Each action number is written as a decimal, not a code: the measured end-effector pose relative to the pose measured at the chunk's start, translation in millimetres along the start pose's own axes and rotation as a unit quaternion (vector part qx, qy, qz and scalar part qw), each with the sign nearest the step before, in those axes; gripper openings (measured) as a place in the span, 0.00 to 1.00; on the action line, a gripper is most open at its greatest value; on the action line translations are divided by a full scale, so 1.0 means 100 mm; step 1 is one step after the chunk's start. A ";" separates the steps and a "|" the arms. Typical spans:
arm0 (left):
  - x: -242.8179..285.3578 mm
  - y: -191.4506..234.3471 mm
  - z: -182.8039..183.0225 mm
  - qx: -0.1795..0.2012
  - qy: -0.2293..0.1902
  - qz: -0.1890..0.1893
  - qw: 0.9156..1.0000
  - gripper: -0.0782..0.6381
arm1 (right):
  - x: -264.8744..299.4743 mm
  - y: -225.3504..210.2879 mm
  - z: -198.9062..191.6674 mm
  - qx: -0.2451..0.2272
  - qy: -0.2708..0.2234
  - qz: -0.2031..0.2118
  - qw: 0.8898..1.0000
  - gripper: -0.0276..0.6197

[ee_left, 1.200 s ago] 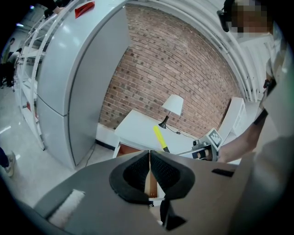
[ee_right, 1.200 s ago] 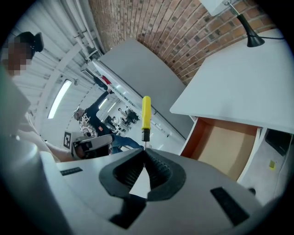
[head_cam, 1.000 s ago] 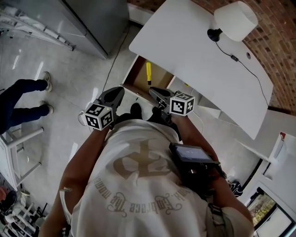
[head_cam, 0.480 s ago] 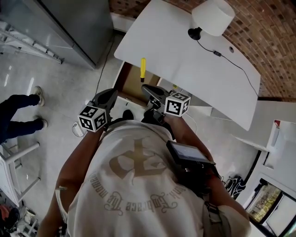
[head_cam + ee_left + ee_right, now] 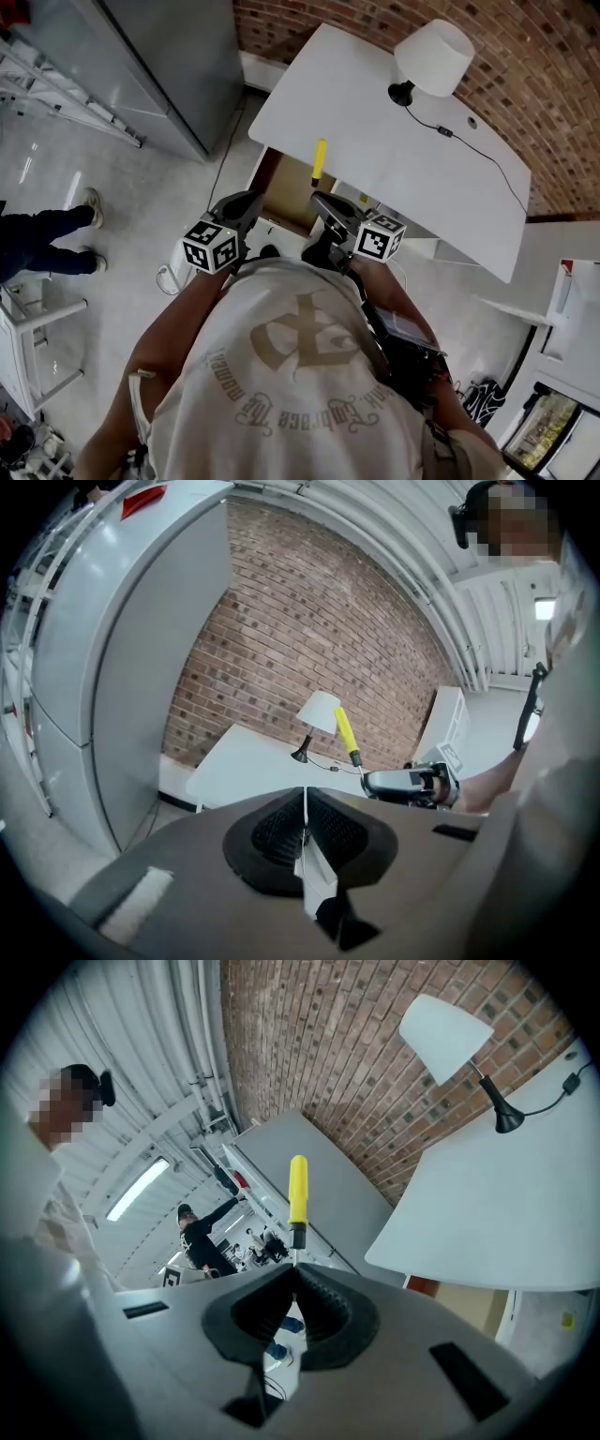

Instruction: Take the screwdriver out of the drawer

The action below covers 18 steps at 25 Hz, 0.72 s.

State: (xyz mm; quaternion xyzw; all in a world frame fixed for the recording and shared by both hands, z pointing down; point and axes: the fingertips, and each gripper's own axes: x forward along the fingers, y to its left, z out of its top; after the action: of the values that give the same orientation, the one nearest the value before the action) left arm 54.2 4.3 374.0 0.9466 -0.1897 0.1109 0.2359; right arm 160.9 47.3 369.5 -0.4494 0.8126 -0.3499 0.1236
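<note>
My right gripper [image 5: 324, 200] is shut on the thin shaft of a yellow-handled screwdriver [image 5: 320, 157], which stands upright above the open wooden drawer [image 5: 286, 184] under the white desk [image 5: 375, 131]. In the right gripper view the yellow-handled screwdriver [image 5: 298, 1190] rises straight out of the closed right gripper [image 5: 295, 1277]. My left gripper [image 5: 251, 201] hangs beside it to the left. That left gripper [image 5: 305, 808] is shut with nothing in it. From the left gripper view I see the screwdriver [image 5: 345, 731] held up by the right gripper [image 5: 398, 782].
A white lamp [image 5: 433, 56] with a black cord stands on the desk by the brick wall [image 5: 525, 66]. A tall grey cabinet [image 5: 159, 66] and a ladder [image 5: 66, 89] stand left. Another person's legs [image 5: 47, 234] are on the tiled floor at far left.
My right gripper has lifted the screwdriver from over the drawer's inside up to the level of the desk's edge. The left gripper stays shut beside it.
</note>
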 end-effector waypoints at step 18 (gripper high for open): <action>0.07 0.00 0.07 0.029 0.017 -0.019 0.999 0.13 | -0.01 -0.02 0.09 0.010 -0.036 -0.006 0.999 0.06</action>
State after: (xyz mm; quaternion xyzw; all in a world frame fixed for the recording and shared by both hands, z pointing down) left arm 61.4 -1.4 370.3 0.9544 -0.1641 0.1280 0.2140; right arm 167.5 43.1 364.1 -0.4656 0.8013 -0.3425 0.1546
